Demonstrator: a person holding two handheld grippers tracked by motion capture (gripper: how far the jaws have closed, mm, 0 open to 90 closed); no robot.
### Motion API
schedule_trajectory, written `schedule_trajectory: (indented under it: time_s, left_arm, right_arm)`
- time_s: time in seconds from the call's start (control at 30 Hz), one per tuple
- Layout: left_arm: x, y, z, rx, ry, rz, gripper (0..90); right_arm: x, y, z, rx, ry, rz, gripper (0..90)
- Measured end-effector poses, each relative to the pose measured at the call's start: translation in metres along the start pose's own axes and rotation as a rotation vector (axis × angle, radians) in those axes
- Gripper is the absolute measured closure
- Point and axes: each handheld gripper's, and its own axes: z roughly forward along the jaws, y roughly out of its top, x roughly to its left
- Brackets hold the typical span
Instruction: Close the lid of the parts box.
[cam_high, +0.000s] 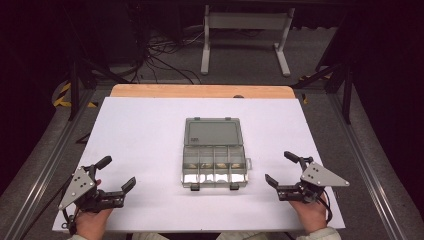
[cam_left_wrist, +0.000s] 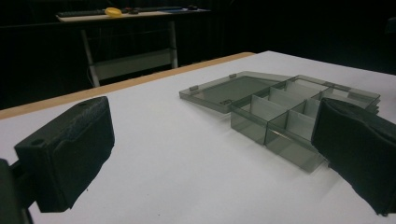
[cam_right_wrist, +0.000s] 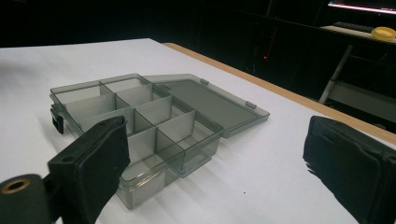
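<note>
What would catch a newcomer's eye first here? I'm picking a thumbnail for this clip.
The smoky see-through compartment box in the middle of the white table, its lid folded flat open on the far side. Next, the left gripper and right gripper at the near edge, one each side of the box, jaws wide apart and holding nothing.

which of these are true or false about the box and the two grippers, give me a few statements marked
1. The compartment box lies open, its lid flat on the table beyond the tray. True.
2. The left gripper is clamped on the box. False: its jaws stand open and apart from the box, over bare white table.
3. The right gripper holds nothing. True: its jaws are open, to the right of the box.
4. The box stands on the wooden strip. False: it rests on the white surface, nearer the person.
5. The lid has been detached from the tray. False: it hangs on at the far edge.
</note>
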Motion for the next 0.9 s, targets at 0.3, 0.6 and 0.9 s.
schedule_trajectory:
  time_s: [0.3,0.6,0.9]
  left_arm:
    - [0.001,-0.001,0.001,0.010,-0.009,-0.020,0.2]
    - [0.001,0.000,0.003,0.024,-0.010,-0.019,0.2]
    - [0.004,0.004,0.011,0.055,-0.031,-0.055,0.1]
  right_arm:
    - [0.003,-0.001,0.002,0.012,-0.010,0.003,4.7]
    - [0.001,-0.001,0.002,0.032,-0.007,0.022,6.4]
    - [-0.001,0.002,0.009,0.070,0.009,0.049,10.4]
